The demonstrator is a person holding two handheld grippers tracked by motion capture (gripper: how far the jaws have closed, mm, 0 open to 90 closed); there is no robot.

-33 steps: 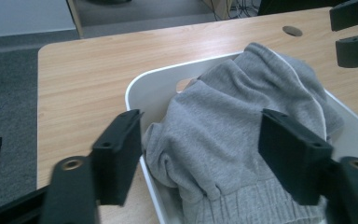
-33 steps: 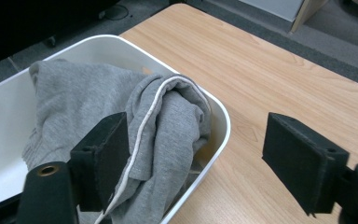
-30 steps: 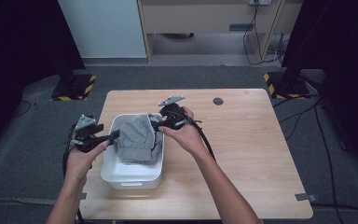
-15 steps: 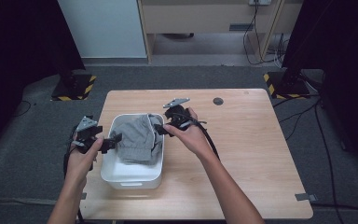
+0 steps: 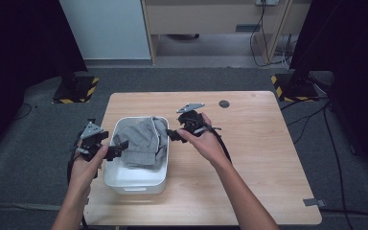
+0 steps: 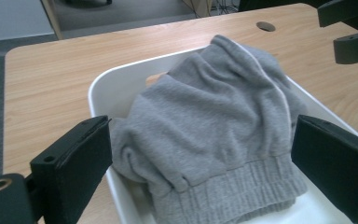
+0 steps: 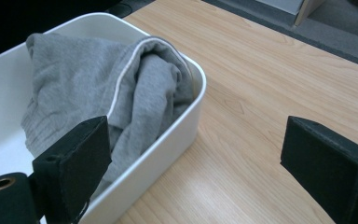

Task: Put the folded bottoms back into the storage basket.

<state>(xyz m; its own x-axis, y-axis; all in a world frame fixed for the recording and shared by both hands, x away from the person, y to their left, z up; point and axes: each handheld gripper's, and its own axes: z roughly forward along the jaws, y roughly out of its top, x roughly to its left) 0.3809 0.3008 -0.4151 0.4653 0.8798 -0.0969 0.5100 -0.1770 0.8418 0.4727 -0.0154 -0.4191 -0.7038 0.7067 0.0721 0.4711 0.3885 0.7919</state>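
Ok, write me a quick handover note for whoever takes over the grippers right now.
Left gripper: jaws have just opened, nothing held, at the left rim of the white bin.
Right gripper: jaws have just opened too, empty, at the bin's right rim.
Grey garment: bunched inside the bin, its folded edge riding up on the right wall.
Done: garment is in the bin and released.
Left: probably tuck the raised edge down, then draw both grippers clear over the wooden table.

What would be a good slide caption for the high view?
Open grippers flank a white bin holding a grey garment on a wooden table.
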